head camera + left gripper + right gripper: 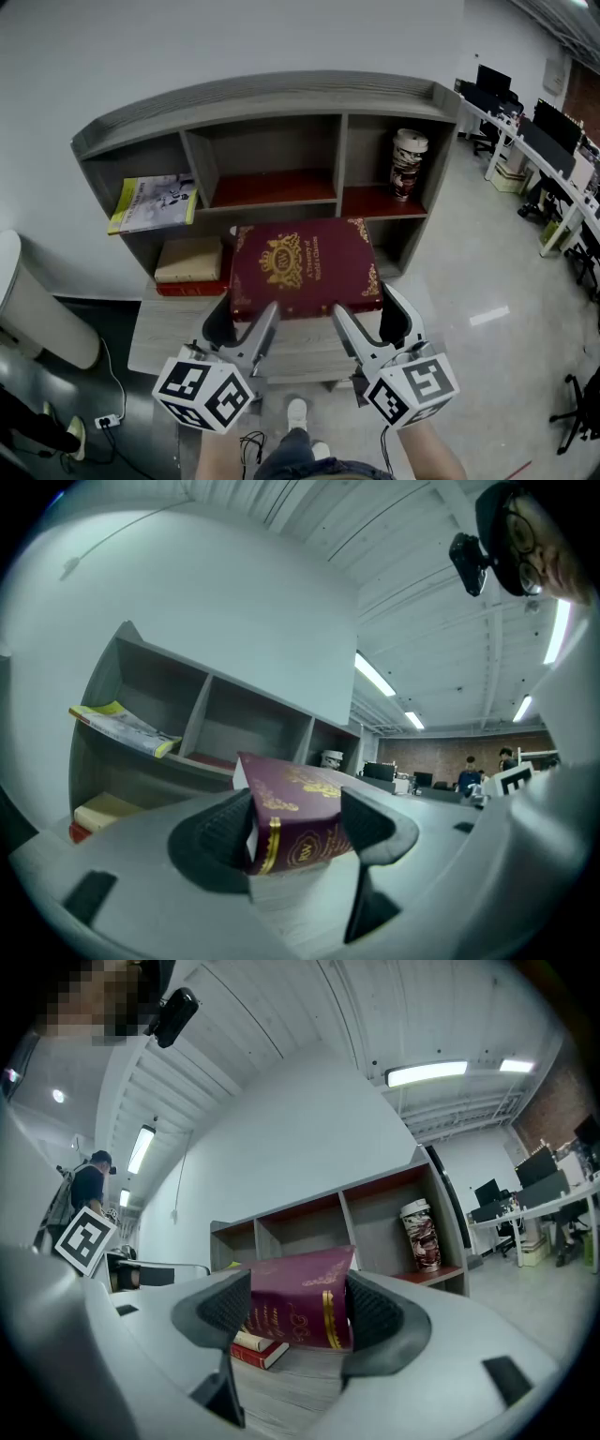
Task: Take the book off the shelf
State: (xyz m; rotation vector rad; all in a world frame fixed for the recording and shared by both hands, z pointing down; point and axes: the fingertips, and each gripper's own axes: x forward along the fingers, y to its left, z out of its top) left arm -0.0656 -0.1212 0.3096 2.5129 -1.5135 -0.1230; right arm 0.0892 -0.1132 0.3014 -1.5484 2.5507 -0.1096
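A thick maroon book (305,265) with gold ornament is held flat in front of the grey shelf unit (281,103), cover up. My left gripper (246,319) is shut on its near left corner, and in the left gripper view the book (295,822) sits clamped between the dark pads. My right gripper (364,317) is shut on the near right corner; the right gripper view has the book (300,1312) gripped between both pads, spine side showing.
A yellow magazine (153,202) lies in the left shelf bay, and a tan book on a red one (190,262) lies below it. A patterned cup (408,164) stands in the right bay. Desks and chairs (539,150) fill the room's right side.
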